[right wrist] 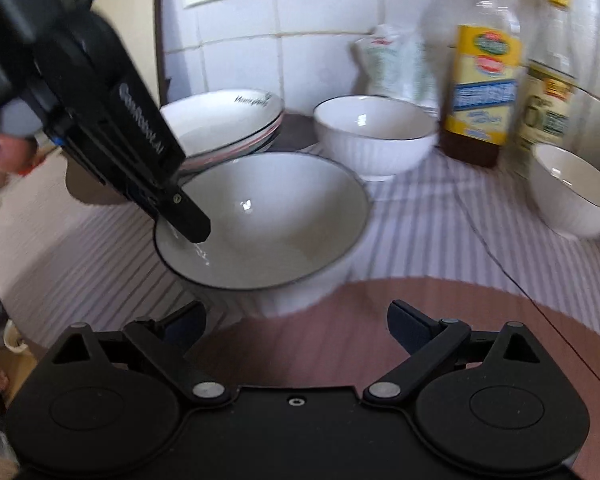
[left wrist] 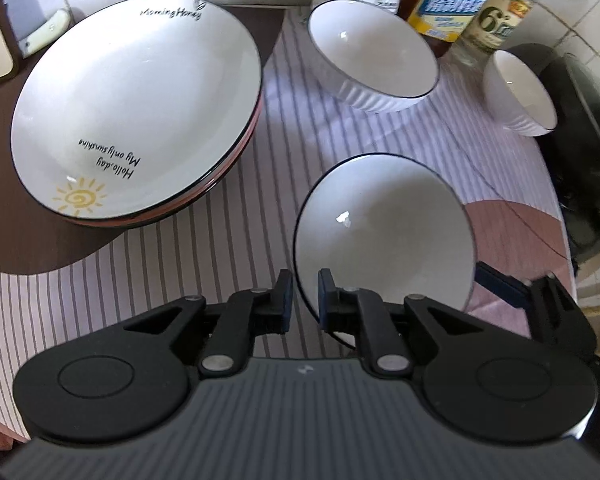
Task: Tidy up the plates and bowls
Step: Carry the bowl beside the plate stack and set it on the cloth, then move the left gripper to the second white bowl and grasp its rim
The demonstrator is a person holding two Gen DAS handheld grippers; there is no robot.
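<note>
The left gripper point(left wrist: 302, 300) fingers pinch the white dark-rimmed ceramic bowl point(left wrist: 384, 236) at 7 o'clock; the right gripper point(right wrist: 296, 324), fingers wide, should steady its rim.

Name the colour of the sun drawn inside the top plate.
Yellow sun; the left wrist view shows it best.

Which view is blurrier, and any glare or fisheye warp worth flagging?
Right wrist view: motion blur smears the bottles and the far right bowl; the bowl held by the left gripper stays fairly sharp. Left wrist view: crisper, plate stack lettering readable, small glare spot in the held bowl. Both: tablecloth stripes bow, corners dark.
</note>
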